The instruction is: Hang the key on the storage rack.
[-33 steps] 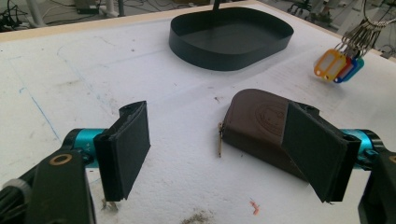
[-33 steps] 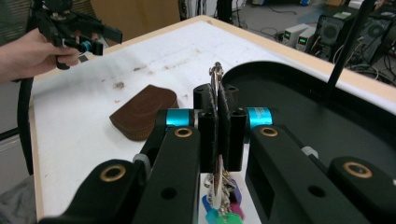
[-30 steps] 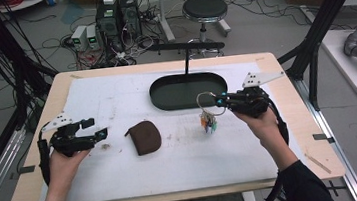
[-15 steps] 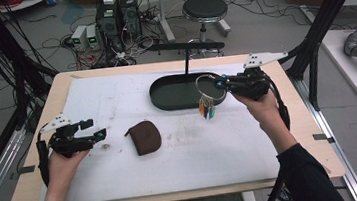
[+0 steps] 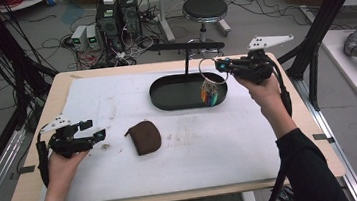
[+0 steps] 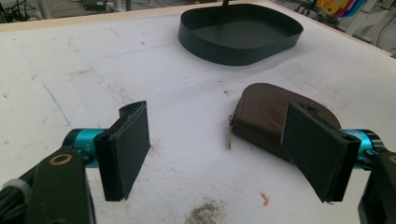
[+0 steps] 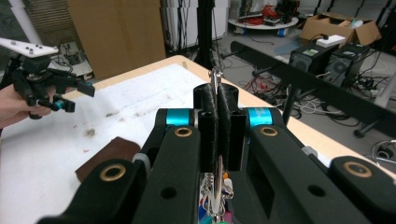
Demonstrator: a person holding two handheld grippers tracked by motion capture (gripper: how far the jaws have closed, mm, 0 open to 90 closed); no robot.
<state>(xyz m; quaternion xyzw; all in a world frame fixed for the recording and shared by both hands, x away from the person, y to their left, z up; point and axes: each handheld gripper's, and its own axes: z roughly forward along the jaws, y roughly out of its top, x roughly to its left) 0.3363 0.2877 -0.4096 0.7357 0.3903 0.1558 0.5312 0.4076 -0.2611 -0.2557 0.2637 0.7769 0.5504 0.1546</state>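
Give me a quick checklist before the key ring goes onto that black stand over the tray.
1. Right gripper shut on the key ring: ok.
2. Keys hang free below the ring, above the black tray: ok.
3. Ring lined up with the stand's bar: cannot tell.
4. Left gripper open and apart from the brown pouch: ok.
5. Pouch lies on the white mat, away from the tray: ok.
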